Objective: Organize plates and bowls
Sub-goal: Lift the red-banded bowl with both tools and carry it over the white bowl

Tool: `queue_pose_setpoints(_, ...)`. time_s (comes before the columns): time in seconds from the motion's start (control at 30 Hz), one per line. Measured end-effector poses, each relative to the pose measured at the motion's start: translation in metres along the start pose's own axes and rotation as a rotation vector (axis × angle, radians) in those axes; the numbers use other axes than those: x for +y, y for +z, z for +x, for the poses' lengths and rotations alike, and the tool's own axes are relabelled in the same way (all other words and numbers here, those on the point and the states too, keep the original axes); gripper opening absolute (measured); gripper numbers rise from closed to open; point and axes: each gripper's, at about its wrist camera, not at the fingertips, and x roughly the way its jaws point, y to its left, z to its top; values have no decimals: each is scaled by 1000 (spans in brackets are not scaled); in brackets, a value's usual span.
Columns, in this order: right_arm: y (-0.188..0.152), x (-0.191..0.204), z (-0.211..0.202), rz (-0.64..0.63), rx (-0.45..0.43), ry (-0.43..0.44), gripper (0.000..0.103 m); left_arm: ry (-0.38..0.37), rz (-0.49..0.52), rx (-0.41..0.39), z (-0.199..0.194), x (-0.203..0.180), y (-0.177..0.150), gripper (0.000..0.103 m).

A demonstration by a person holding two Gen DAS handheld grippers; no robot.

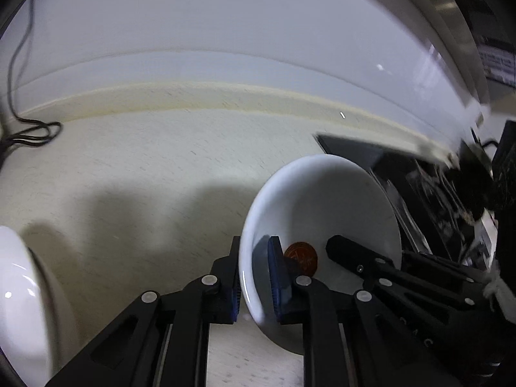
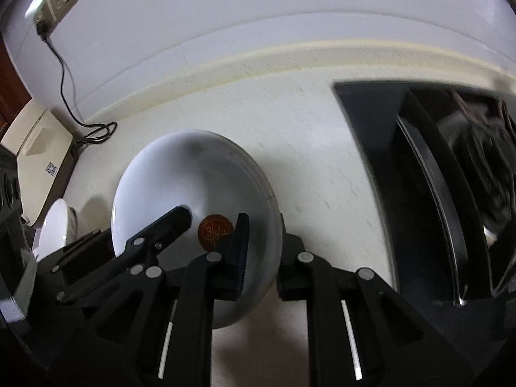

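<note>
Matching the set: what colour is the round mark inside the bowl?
Reddish-brown mark, clearest in right wrist view.

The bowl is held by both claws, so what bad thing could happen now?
1. The bowl is pinched only at its rim by the left claw and the right claw; it is smooth and tilted, so it might slip and break on the counter.
2. If the claws pull apart, one could lose its grip.
3. It might bump the other bowl nearby.
</note>
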Motion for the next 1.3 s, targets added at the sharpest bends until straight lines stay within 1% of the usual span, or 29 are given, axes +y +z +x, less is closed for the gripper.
queue_pose_setpoints(0.07, 9, 10, 1, -27, -3, 18, 16, 18, -26, -40, -8, 8, 4, 15)
queue_pose_setpoints(0.17, 18, 24, 4, -80, -12, 28, 16, 28, -73, -74, -16, 22, 9, 15)
queue_pose_setpoints(0.27, 24, 34, 6, -117, -18, 44, 16, 44, -104, -99, -22, 32, 12, 15)
queue_pose_setpoints(0.5, 37, 42, 13, -164, -18, 104, 16, 84, -126, -128, -38, 47, 12, 16)
queue_pose_setpoints(0.67, 43, 57, 14, -241, -20, 88, 16, 109, -148, -142, -41, 52, 12, 16)
queue_pose_setpoints(0.8, 45, 67, 10, -283, -47, 88, 16, 124, -155, -175, -42, 47, 16, 16)
queue_pose_setpoints(1.03, 38, 64, -5, -284, -102, 107, 16, 133, -146, -228, -57, 39, 7, 16)
queue_pose_setpoints(1.1, 36, 62, -9, -274, -114, 114, 16, 135, -137, -241, -60, 37, 11, 16)
queue_pose_setpoints(1.3, 30, 59, -18, -238, -138, 148, 16, 143, -134, -262, -65, 40, 9, 16)
